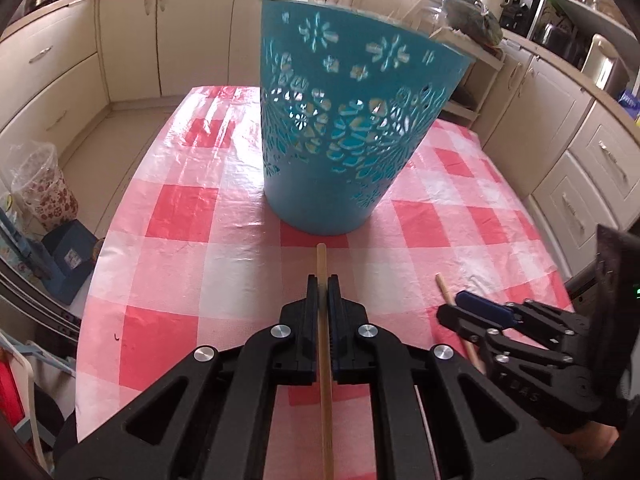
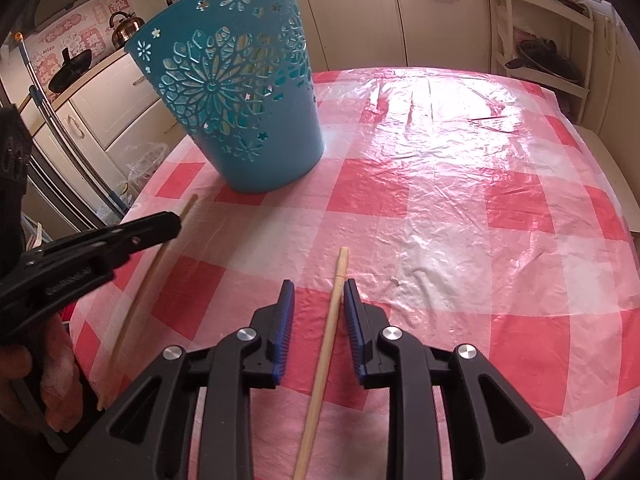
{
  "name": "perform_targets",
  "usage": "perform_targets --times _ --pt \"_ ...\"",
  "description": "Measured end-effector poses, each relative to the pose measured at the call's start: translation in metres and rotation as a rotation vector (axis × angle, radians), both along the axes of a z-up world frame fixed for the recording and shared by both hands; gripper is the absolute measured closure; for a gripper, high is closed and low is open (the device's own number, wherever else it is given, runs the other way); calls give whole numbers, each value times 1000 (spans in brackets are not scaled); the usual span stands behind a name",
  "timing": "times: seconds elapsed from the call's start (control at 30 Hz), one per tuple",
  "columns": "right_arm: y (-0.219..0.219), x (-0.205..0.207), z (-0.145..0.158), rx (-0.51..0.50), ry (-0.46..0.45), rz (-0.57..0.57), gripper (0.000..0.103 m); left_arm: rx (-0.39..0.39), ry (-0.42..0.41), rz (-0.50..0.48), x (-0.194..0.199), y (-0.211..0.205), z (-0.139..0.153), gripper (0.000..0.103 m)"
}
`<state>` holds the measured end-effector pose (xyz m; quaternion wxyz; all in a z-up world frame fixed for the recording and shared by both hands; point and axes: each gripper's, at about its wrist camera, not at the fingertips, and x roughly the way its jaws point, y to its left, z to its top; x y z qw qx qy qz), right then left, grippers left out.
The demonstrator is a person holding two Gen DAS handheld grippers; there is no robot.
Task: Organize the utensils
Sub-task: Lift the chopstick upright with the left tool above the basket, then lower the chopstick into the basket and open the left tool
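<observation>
A teal cut-out basket stands upright on the checked tablecloth. My left gripper is shut on a wooden chopstick, whose tip pokes out toward the basket's base. From the right wrist view the left gripper is at the left, holding that chopstick slanted above the cloth. My right gripper is open. A second chopstick lies between its blue pads, close to the right one, with a gap on the left. The right gripper also shows low at the right, over that chopstick.
The table carries a glossy red-and-white plastic cloth, wide and bare to the right of the basket. Cream kitchen cabinets ring the room. A white rack stands beyond the far right corner. A bag-lined bin sits on the floor at left.
</observation>
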<state>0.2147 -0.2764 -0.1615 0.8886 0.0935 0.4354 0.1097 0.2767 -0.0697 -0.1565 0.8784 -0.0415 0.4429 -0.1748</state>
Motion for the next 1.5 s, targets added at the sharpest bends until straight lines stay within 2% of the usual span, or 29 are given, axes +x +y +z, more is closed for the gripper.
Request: perform_targets --times 0.13,0.3,0.43,0.6,0.67,0.8,1.0,1.27,1.5 --pt "0 0 0 3 1 -2 76 -140 -49 -14 -14 17 44 99" --pt "3 0 0 -4 -3 1 71 -273 -209 13 -4 28 121 99" --pt "3 1 0 6 -3 1 71 -290 -366 52 21 17 165 99" --pt "2 0 -1 11 -13 13 68 -293 -501 120 61 0 190 99" --pt "1 1 -1 15 -13 18 67 -266 -564 162 76 -12 193 99" --pt "1 4 -1 29 -10 26 63 -231 -613 214 101 -25 190 99" --pt "2 8 -1 38 -7 35 59 -211 -581 234 122 -30 166 99" --pt "4 9 -2 38 -8 40 57 -122 -574 197 111 -39 144 98" --pt "4 8 -2 37 -10 40 57 -77 -544 164 102 -41 136 98"
